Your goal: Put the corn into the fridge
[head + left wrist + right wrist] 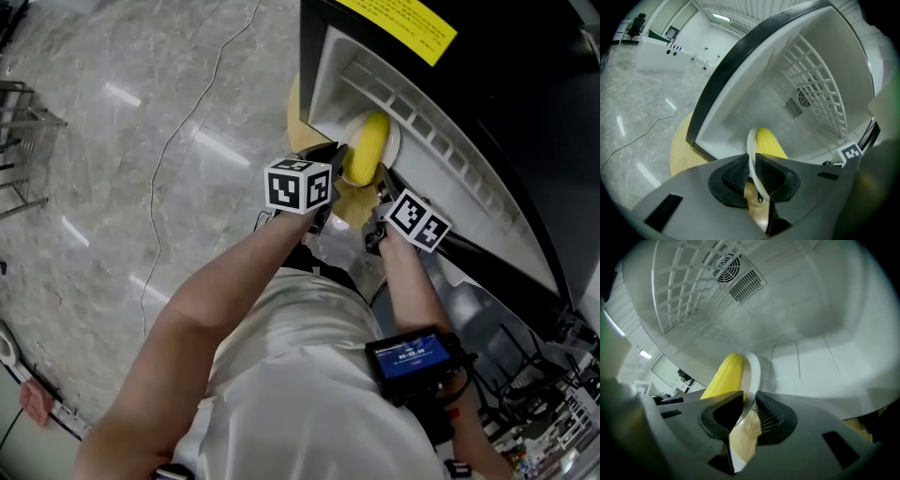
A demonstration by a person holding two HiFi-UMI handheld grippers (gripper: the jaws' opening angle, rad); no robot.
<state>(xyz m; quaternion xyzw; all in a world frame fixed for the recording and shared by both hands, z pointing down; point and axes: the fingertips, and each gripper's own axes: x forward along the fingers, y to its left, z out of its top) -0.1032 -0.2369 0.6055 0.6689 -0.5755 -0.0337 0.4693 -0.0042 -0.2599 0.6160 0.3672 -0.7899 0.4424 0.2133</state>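
Note:
A yellow corn cob (366,150) lies on a white plate (394,141) held at the mouth of the open fridge (450,159). My left gripper (336,178) is shut on the plate's left rim and my right gripper (382,202) on its right rim. In the left gripper view the plate rim (751,150) stands edge-on between the pads of that gripper (752,173), with the corn (769,143) just behind it. In the right gripper view the corn (724,376) rests on the plate (753,369), which that gripper (749,411) pinches.
The fridge's white inside (754,108) has a wire rack (679,282) and a fan vent (726,263) on its back wall. It stands on a round wooden table (684,150). Marble floor (141,141) with a thin cable lies to the left.

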